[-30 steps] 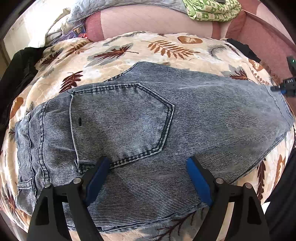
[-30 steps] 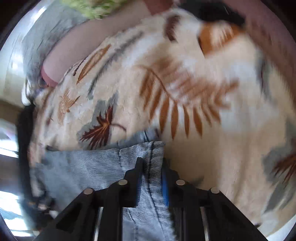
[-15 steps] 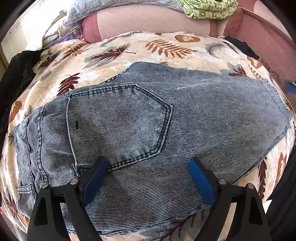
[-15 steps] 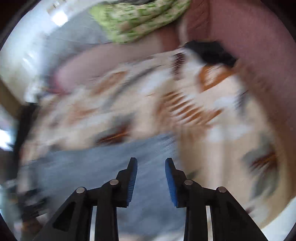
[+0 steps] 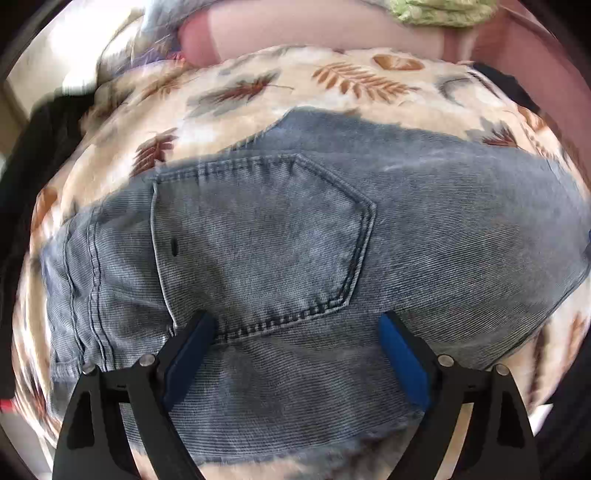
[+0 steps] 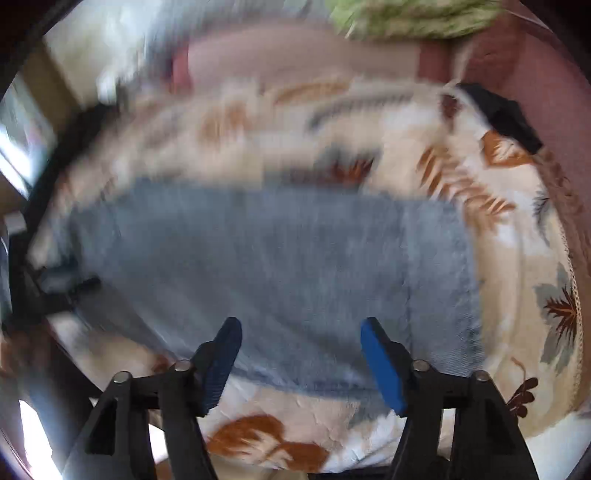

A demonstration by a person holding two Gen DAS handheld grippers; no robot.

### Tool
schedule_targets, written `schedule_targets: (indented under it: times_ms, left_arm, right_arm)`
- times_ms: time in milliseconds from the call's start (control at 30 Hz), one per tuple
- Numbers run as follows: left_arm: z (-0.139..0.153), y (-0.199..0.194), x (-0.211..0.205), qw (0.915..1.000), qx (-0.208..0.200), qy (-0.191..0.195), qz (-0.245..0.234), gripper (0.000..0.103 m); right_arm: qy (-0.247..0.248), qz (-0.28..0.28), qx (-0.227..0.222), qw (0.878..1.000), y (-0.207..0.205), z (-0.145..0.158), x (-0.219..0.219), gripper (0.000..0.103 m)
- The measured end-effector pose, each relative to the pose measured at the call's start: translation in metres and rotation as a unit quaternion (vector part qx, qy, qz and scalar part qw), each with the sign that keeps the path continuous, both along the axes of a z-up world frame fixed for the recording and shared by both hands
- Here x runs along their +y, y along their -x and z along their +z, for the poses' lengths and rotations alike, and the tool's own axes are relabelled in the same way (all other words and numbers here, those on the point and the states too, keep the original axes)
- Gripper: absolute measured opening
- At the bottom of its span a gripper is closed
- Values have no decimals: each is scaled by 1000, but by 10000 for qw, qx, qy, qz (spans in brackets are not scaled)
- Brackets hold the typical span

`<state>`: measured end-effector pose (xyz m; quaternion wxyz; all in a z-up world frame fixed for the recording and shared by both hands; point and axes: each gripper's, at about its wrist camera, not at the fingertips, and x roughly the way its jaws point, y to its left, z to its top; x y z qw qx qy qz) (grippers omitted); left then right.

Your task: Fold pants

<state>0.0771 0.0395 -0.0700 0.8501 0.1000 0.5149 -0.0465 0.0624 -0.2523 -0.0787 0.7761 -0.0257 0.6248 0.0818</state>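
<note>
Folded blue denim pants (image 5: 288, 240) lie flat on a cream blanket (image 5: 258, 85) printed with brown leaves, back pocket up and waistband to the left. My left gripper (image 5: 295, 325) hangs wide open just above the near part of the pants, blue pads apart with nothing between them. In the blurred right wrist view the same pants (image 6: 277, 266) spread across the middle. My right gripper (image 6: 299, 332) is over their near edge, its jaws opening, and no cloth is pinched between the pads. The left gripper's black frame (image 6: 62, 291) shows at that view's left edge.
A pink cushion (image 5: 332, 33) and a green patterned cloth (image 5: 443, 14) lie at the far end of the bed. Dark fabric (image 5: 40, 147) sits at the left side, a black item (image 6: 506, 114) at the far right corner. A pink wall (image 6: 546, 74) borders the right.
My right gripper let go of the pants' hem, its jaws spread, and it swung across over the folded denim. The left gripper stayed in place, open.
</note>
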Motion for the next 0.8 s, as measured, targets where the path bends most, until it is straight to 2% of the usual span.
schedule_targets:
  times_ms: [67,133,200,267,300,367,433,467,533,567,600,633,700,767,800]
  left_arm:
    - [15,5,-2,9999,-94,68,-29,91]
    - [42,14,7,9971,-626,421,5,91]
    - [53,12,19,9949,-796,577,216,91]
    - [46,5,35,9941,-718,580,577,91]
    - [31,-2,45,9941,-449,505,845,91]
    - [11,-9,58,9919,-138,573,1121,91]
    - [7,-5,63,9905,-300,652,1175,91]
    - [7,-4,63,9900,-325,676,1197,91]
    - [8,-5,68,9870,-380,863,1299,91]
    - [9,-5,72,9845,-425,1033,1351,91]
    - [9,-4,75,9816,-468,1209,1403,91]
    - [8,-5,79,9796,-490,1326,1431,91]
    - [7,-5,83,9777,-519,1472,1401,91]
    - [6,-7,83,9778,-541,1483,1381,91]
    - [6,-7,81,9788,-552,1427,1362,91]
  right_arm:
    - [106,40,-145,9998,0,8,0,69]
    - [-177,-66,-486,9986,-12,42,5,69]
    - [-573,4,-871,9946,-31,79,18,69]
    - [-1226,430,-1069,9857,-57,104,50,69]
    - [-1477,726,-1119,9800,-78,110,77,69]
    - [-1697,1097,-1051,9737,-107,105,122,69]
    - [-1660,1428,-785,9726,-143,87,175,62]
    - [-1635,1542,-648,9723,-157,75,194,55]
    - [-1330,1736,-495,9745,-182,48,230,53]
    - [-1127,1774,-407,9768,-187,33,242,47]
    - [-993,1792,-252,9785,-193,20,252,34]
    - [-867,1848,-199,9787,-198,11,257,30]
    - [-606,2001,-475,9768,-192,13,265,3]
    - [-466,2017,-723,9757,-187,23,265,2]
    - [-202,2054,-1002,9733,-183,30,268,1]
